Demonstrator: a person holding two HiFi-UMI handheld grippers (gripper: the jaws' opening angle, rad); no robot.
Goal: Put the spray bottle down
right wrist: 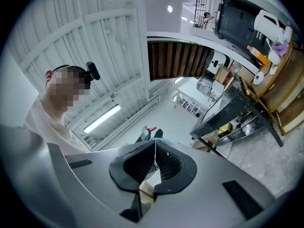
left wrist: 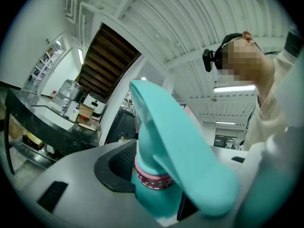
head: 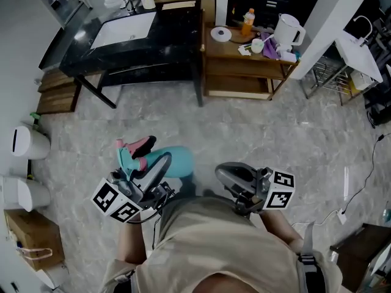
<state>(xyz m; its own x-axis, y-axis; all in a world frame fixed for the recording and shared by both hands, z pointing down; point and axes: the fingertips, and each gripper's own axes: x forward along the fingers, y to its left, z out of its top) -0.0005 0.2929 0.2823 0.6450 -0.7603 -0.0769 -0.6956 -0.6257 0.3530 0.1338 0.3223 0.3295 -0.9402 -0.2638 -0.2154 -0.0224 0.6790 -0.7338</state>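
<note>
The spray bottle (head: 173, 162) is up in the air, clamped at its neck in the left hand-held gripper (head: 153, 171), jaws set wide around that pink collar. It's well off any surface! The bottle lies roughly level across the person's front: pink trigger towards the left of the head view, teal body towards the middle. That puts its long axis crosswise to the jaws.

The right hand-held gripper (head: 223, 173) sits just beside it, jaws pressed together on nothing.

The landing spot, I'd say, is the black worktop (head: 177, 35), straight ahead and well apart, with open floor between. So the left hand carries this one, and the bottle likely needs tipping upright before it lands.

The count: one spray bottle, two grippers, one black worktop, one wooden table (head: 232, 49) beside it.
</note>
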